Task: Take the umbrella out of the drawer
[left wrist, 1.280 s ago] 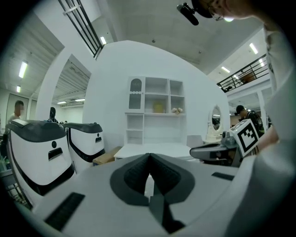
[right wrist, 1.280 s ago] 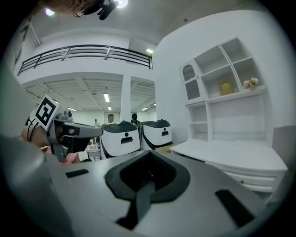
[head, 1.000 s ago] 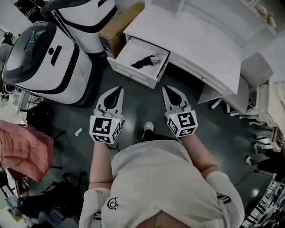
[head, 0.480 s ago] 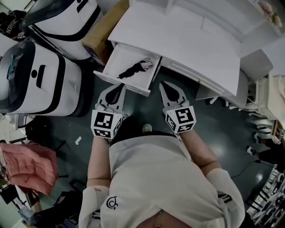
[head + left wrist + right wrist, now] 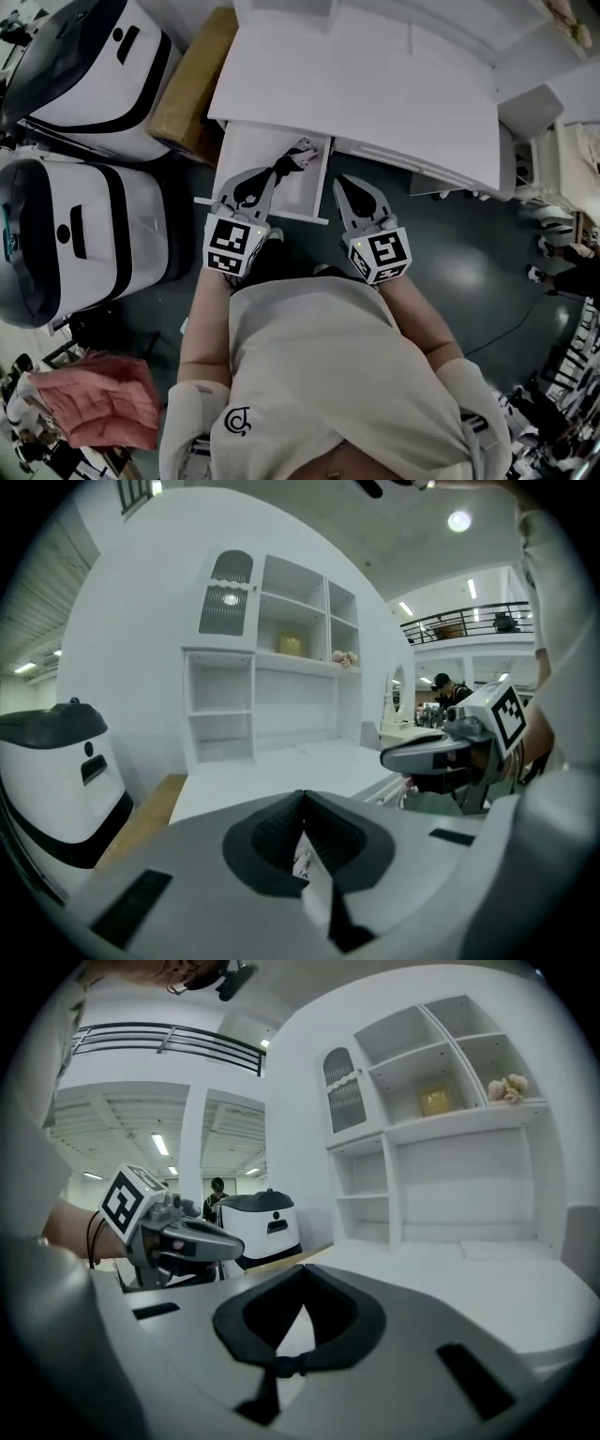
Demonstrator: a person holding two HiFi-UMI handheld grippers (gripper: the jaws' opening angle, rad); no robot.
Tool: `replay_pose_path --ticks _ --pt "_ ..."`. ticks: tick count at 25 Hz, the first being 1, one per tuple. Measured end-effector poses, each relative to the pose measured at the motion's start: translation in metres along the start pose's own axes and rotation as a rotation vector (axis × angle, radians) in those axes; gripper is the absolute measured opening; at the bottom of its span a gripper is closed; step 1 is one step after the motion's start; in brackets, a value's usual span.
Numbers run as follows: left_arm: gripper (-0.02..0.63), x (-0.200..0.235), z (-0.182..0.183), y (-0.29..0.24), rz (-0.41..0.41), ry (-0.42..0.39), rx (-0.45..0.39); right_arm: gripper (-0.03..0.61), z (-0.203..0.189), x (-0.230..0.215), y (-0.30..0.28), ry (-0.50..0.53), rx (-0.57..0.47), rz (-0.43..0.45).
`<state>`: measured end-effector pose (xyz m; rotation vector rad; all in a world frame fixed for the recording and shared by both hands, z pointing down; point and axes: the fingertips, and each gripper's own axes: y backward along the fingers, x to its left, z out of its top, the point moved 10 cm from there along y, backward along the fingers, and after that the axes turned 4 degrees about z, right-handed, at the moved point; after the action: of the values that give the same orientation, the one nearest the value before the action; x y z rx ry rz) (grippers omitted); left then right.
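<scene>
Now the tapered grey left gripper and right gripper are clenched, empty, near a slim black umbrella in the white drawer.

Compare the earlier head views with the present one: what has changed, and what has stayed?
Both hand-held grippers advanced toward the desk; the left hand-held gripper now reaches over the open drawer, near the umbrella, the right hand-held gripper beside the drawer. Unchanged: umbrella in drawer, both shut, empty.

no legible text, maybe a shirt logo
</scene>
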<state>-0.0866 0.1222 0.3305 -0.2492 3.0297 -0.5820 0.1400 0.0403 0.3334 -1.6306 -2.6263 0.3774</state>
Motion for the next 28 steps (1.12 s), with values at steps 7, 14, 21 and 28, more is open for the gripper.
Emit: replay_pose_path --ticks 7,14,21,28 --pt "0.012 0.06 -0.036 -0.065 -0.154 0.03 0.124 0.006 -0.011 -0.002 -0.048 -0.042 -0.01 -0.088" --pt "0.012 0.085 -0.095 -0.128 -0.336 -0.024 0.283 0.006 -0.03 -0.013 -0.077 -0.091 0.007 -0.194" --pt "0.108 0.077 -0.152 -0.188 -0.435 -0.055 0.503 0.006 -0.053 -0.026 -0.095 -0.127 0.047 -0.26" --pt "0.285 0.061 -0.19 -0.227 -0.467 -0.042 0.599 0.006 -0.083 -0.029 -0.092 -0.177 0.114 -0.312"
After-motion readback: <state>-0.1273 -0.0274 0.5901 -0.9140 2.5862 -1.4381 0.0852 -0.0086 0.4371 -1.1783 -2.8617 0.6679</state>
